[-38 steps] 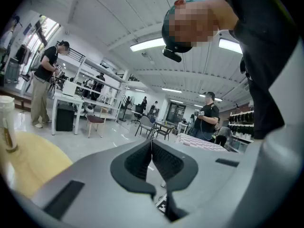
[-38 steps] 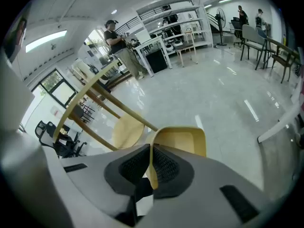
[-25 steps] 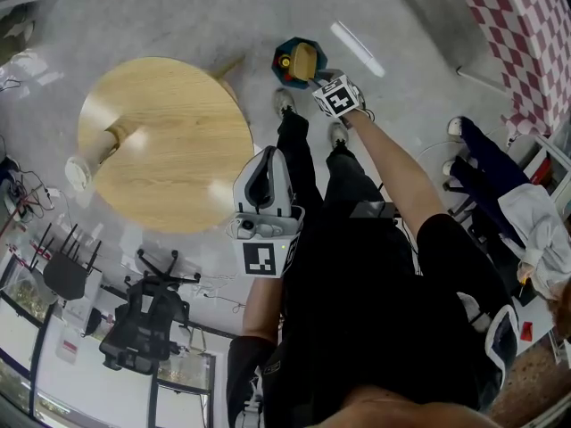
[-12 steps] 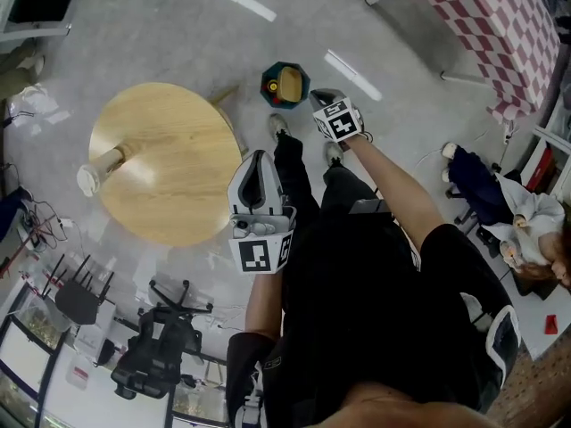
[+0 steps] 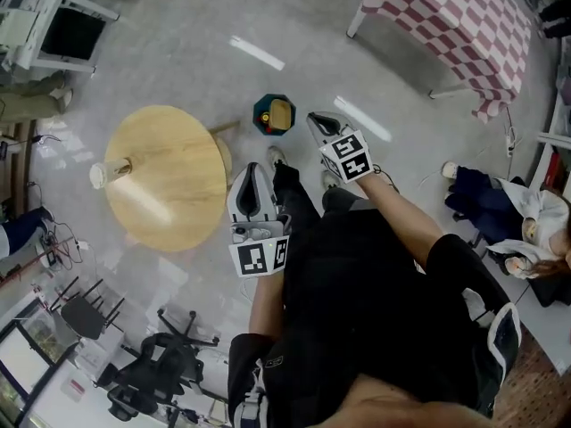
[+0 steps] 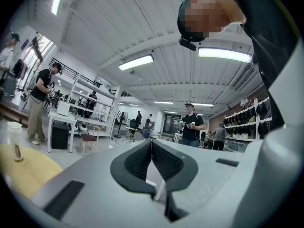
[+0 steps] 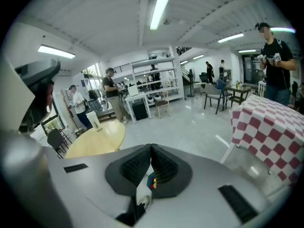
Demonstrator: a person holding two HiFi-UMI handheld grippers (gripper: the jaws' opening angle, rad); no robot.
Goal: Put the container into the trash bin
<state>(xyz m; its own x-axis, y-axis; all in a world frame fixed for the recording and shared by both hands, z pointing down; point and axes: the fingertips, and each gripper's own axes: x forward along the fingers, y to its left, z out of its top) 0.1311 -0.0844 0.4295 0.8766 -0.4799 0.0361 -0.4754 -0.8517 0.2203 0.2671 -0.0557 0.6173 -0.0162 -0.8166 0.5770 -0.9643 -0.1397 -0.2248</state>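
Container [image 5: 280,111]: tan, lies inside the trash bin [image 5: 268,129], leaning toward the bin's right wall. Too small in the head view to make out shape or lid. Beside it in the bin, a small red-and-yellow item, not identifiable.

Trash bin: dark teal, stands on the grey floor [image 5: 178,61], just beyond the person's shoes [image 5: 277,156] and near the edge of the round wooden tabletop [image 5: 169,185]. In the right gripper view, only a sliver of it shows through the gap beneath the pads.

Right claw [image 5: 314,119]: hangs just right of the bin, apart from it, angled downward. Clenched, pads pressed together, nothing between them.

Left claw [image 5: 253,169]: held in front of the person's legs, nearer the body, pointing level. Likewise clenched and empty, ribbed pads meeting at the tips.

Tabletop: bare except for a white cup [image 5: 100,175] at its far left edge, with a stick in it. Base hidden under the top, apart from one leg poking out toward the bin.

Farther out: a table with a red-and-white checked cloth [image 5: 446,16] at upper right, cut off by the frame; a black office chair [image 5: 147,377] at lower left, partly cropped.
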